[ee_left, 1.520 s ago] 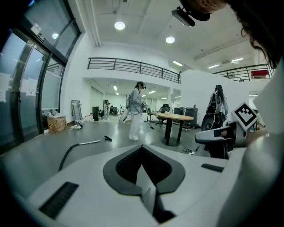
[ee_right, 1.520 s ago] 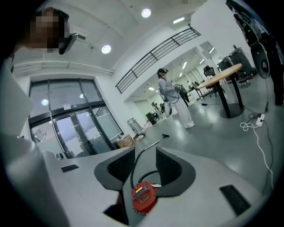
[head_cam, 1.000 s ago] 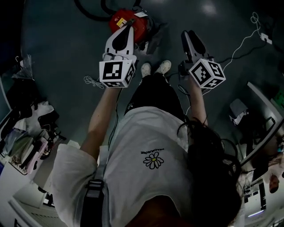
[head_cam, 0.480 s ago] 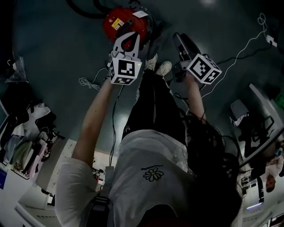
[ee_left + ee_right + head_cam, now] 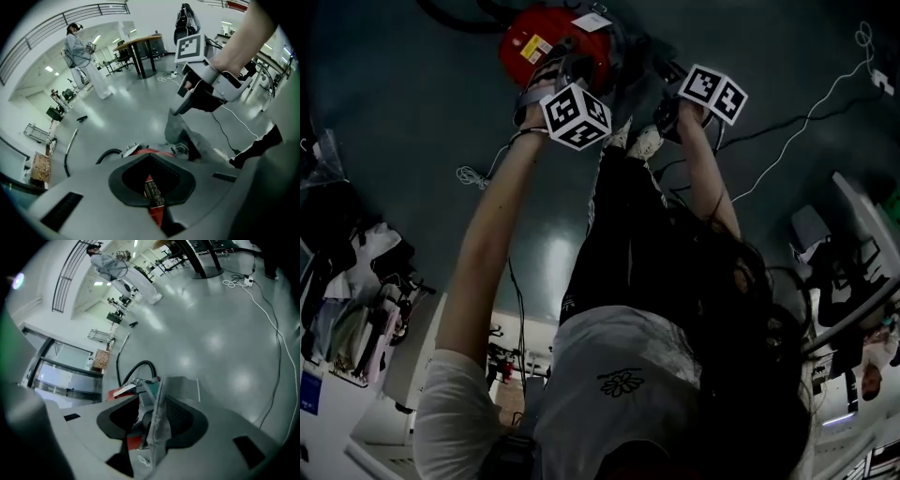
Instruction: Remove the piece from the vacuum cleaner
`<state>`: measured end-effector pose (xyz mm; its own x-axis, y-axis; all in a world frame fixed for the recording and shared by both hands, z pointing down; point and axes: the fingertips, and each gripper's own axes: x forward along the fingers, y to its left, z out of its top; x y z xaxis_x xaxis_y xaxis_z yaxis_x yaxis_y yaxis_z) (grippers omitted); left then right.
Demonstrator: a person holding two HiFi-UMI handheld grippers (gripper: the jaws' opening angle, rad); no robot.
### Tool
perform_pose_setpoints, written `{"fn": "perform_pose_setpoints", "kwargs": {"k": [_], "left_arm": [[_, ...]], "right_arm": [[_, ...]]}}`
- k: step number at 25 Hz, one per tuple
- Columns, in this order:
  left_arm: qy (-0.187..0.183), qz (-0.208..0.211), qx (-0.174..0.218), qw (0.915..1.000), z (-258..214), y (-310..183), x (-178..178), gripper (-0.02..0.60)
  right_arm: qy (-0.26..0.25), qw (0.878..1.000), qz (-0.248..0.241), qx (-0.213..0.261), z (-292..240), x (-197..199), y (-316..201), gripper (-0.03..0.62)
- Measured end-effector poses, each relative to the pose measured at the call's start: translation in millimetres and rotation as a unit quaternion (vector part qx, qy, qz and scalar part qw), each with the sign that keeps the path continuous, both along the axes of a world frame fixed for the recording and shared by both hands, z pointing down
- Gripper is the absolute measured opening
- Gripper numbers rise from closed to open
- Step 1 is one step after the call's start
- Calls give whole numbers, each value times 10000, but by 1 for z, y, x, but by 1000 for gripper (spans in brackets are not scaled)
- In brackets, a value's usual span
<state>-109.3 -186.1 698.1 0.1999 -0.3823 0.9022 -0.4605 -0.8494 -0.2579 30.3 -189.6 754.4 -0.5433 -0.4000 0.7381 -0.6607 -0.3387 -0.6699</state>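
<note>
The red vacuum cleaner (image 5: 546, 42) lies on the floor at the top of the head view. A grey fabric piece (image 5: 630, 58) rises from its right side. My left gripper (image 5: 551, 75) hangs over the red body (image 5: 152, 197), and its fingertips meet with nothing held. My right gripper (image 5: 664, 73) straddles the grey fabric piece (image 5: 159, 423). Its jaws are opening, and the fabric stands upright in the gap with room on its left side. The left gripper view shows the right gripper (image 5: 180, 105) just above the grey piece (image 5: 180, 136).
A black hose (image 5: 136, 369) curls away from the vacuum. White cables (image 5: 825, 89) and a coiled cord (image 5: 473, 175) lie on the floor. My shoes (image 5: 642, 141) stand just behind the vacuum. Desks and chairs (image 5: 853, 253) are at the right, clutter (image 5: 356, 281) at the left.
Both grippers have moved forward and down to the vacuum cleaner. The right one has come over the grey piece, the left one over the red body.
</note>
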Motion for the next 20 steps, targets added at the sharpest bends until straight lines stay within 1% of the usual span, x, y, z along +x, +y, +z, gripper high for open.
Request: {"fn": "perform_pose_setpoints", "kwargs": {"k": [1, 3, 4, 5, 6, 7, 8, 9, 10, 12, 13, 15, 17, 20], "left_arm": [[-59, 60, -157, 9998, 7, 4, 0, 5], [-263, 51, -718, 9971, 25, 21, -5, 5], [-348, -50, -1003, 9943, 35, 32, -9, 5], [-387, -184, -1141, 9925, 41, 39, -12, 3], [-418, -286, -1117, 9925, 43, 42, -14, 2], [-469, -328, -1003, 9933, 43, 42, -14, 2], [-531, -330, -886, 9941, 42, 41, -13, 2], [-586, -313, -828, 9944, 42, 41, -12, 2], [-631, -286, -843, 9940, 43, 40, -12, 2], [-696, -205, -997, 9924, 44, 40, -12, 2], [-723, -159, -1076, 9914, 45, 40, -12, 2], [-770, -97, -1161, 9902, 45, 42, -11, 2], [-811, -69, -1143, 9901, 44, 42, -10, 2], [-900, -12, -1024, 9907, 42, 43, -10, 2]], "right_arm": [[11, 9999, 20, -101, 8, -3, -1, 187], [-35, 9994, 123, -309, 20, -11, 0, 187], [-40, 9990, 133, -423, 27, -15, 2, 187], [7, 9985, 78, -548, 35, -18, 5, 187], [107, 9977, -37, -672, 43, -19, 10, 183], [231, 9966, -183, -764, 49, -18, 15, 115], [335, 9957, -307, -802, 54, -18, 19, 64], [382, 9954, -366, -796, 56, -18, 21, 31], [378, 9957, -365, -767, 57, -19, 22, 25], [368, 9961, -395, -699, 58, -19, 24, 23], [423, 9955, -513, -670, 60, -17, 26, 23], [594, 9923, -899, -607, 62, -11, 34, 23], [603, 9902, -1138, -530, 62, -7, 41, 23], [560, 9895, -1278, -384, 60, -7, 47, 23]]}}
